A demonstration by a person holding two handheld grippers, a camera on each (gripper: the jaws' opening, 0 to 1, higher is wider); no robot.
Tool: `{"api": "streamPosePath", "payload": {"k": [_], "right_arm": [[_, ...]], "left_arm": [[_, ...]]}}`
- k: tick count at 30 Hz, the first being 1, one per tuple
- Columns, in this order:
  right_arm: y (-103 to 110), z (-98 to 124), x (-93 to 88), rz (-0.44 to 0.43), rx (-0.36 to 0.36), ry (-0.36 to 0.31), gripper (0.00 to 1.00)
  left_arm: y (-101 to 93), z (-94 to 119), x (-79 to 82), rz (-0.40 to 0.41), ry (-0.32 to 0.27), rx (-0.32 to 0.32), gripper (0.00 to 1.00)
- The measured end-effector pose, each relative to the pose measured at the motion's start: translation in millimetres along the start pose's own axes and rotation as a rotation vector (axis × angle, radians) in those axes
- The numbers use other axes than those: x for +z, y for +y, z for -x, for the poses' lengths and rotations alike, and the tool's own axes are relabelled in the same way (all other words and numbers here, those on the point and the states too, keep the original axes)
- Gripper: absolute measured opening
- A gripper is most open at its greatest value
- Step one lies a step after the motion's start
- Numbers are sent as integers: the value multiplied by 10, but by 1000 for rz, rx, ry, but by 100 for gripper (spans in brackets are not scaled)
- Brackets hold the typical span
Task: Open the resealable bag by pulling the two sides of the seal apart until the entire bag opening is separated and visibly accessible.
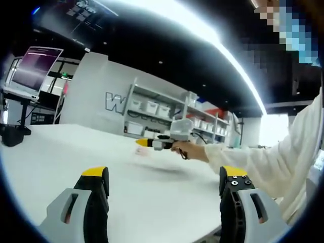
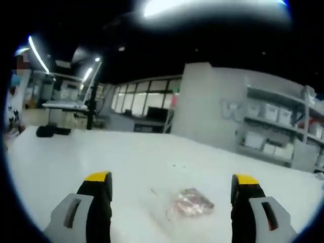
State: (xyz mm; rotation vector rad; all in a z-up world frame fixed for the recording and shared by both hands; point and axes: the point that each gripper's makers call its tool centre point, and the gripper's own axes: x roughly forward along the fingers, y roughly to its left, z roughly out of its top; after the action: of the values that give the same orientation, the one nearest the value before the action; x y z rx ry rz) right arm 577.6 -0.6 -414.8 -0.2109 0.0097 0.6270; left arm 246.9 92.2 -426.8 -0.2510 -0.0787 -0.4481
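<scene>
On the white counter (image 2: 131, 157) the resealable bag (image 2: 188, 203) lies flat, clear plastic with pinkish-brown contents, just beyond the right gripper (image 2: 172, 190) and between its jaws, which stand wide apart holding nothing. The left gripper (image 1: 164, 183) hovers over bare counter, its jaws likewise spread wide and empty. In the left gripper view the right gripper shows farther off, held in a person's hand (image 1: 186, 150) with a white sleeve (image 1: 263, 164), the bag a faint blur below its tip. Shelves with bins (image 2: 276, 126) stand at the far right.

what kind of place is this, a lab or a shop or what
Most likely a lab or workshop, not a shop: a large white worktable, metal shelving with white storage bins along the wall, and a monitor on a stand. A clear resealable bag lies on the table.
</scene>
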Motion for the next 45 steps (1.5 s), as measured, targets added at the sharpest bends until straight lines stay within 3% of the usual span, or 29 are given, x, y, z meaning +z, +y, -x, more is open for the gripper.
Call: {"api": "streamPosePath", "payload": {"k": [21, 45], "right_arm": [[164, 62, -48, 50, 50, 38, 100], [108, 290, 3, 50, 58, 26, 98]], "left_arm": [[-15, 39, -19, 1, 7, 1, 88], [-25, 46, -41, 7, 10, 3, 88]]}}
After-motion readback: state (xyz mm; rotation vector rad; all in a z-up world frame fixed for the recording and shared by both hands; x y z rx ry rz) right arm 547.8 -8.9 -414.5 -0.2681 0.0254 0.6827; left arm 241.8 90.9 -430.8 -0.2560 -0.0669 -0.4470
